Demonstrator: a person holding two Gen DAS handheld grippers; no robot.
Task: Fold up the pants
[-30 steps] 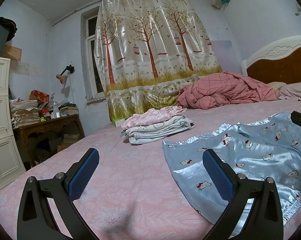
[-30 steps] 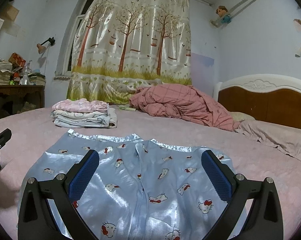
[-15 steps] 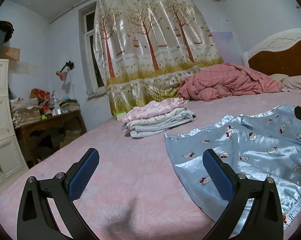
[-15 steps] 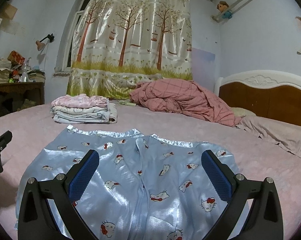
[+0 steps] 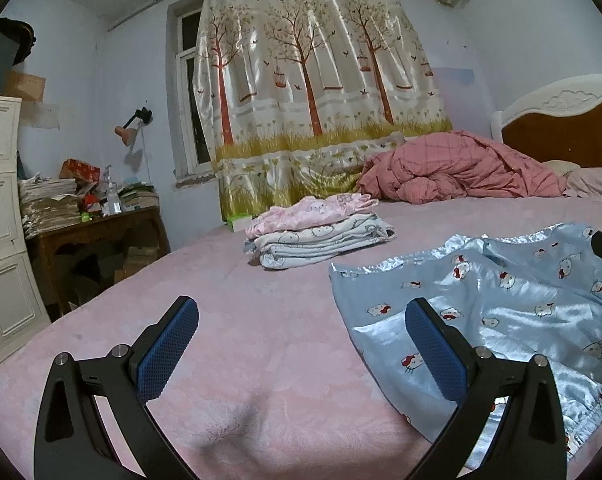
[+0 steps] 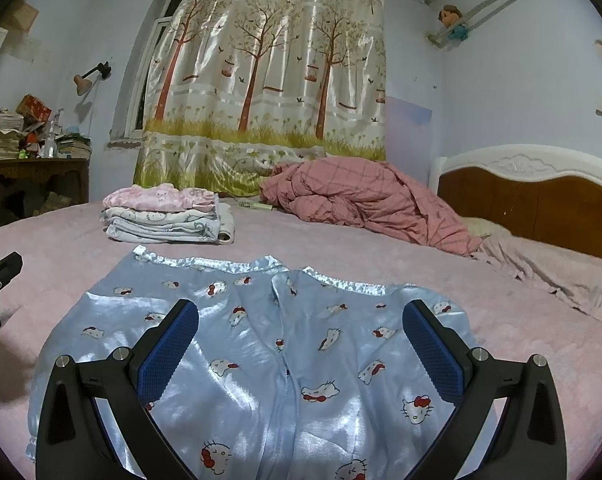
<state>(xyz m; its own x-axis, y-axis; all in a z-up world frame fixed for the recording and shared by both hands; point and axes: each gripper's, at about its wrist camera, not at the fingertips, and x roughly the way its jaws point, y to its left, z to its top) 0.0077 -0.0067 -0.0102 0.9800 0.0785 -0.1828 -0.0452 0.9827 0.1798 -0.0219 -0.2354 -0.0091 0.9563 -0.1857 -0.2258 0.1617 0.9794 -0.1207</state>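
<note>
Light blue satin pants with a cartoon cat print (image 6: 261,344) lie spread flat and unfolded on the near part of the pink bedspread (image 5: 229,280); no fold made yet, so judged at the very start. Right gripper (image 6: 301,350) hovers over the pants, left gripper (image 5: 301,346) at their left edge; both jaws wide apart, holding nothing. A stack of folded pink and white clothes (image 6: 165,216) sits farther back on the left.

Dim bluish indoor light, sheen on the satin pants (image 6: 269,344), fisheye-bent dark edges.
</note>
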